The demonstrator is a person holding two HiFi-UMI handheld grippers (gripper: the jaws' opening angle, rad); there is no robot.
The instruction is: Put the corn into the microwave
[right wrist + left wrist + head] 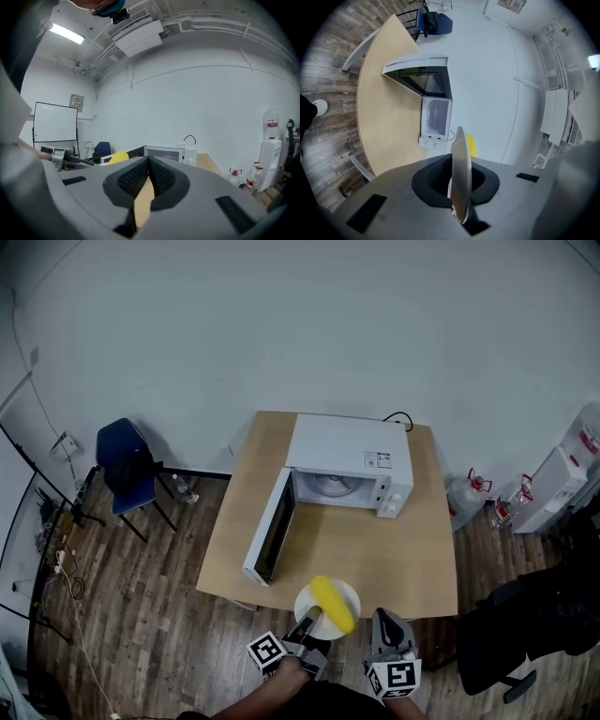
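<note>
One corn [333, 604] on one plate [304, 600], at near worktop [403, 559] edge. Left claw [307, 622] pinches plate rim. Right claw [386, 622] pressed together, empty. One microwave [349, 457], door [269, 538] open. One chair [127, 465] left.

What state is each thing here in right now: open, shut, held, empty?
Microwave: door swung wide open.
Plate: gripped by its rim, carrying the corn.
Corn: lying on the plate, not yet in the microwave.
Left hand-held gripper: shut on the plate.
Right hand-held gripper: shut, empty.
</note>
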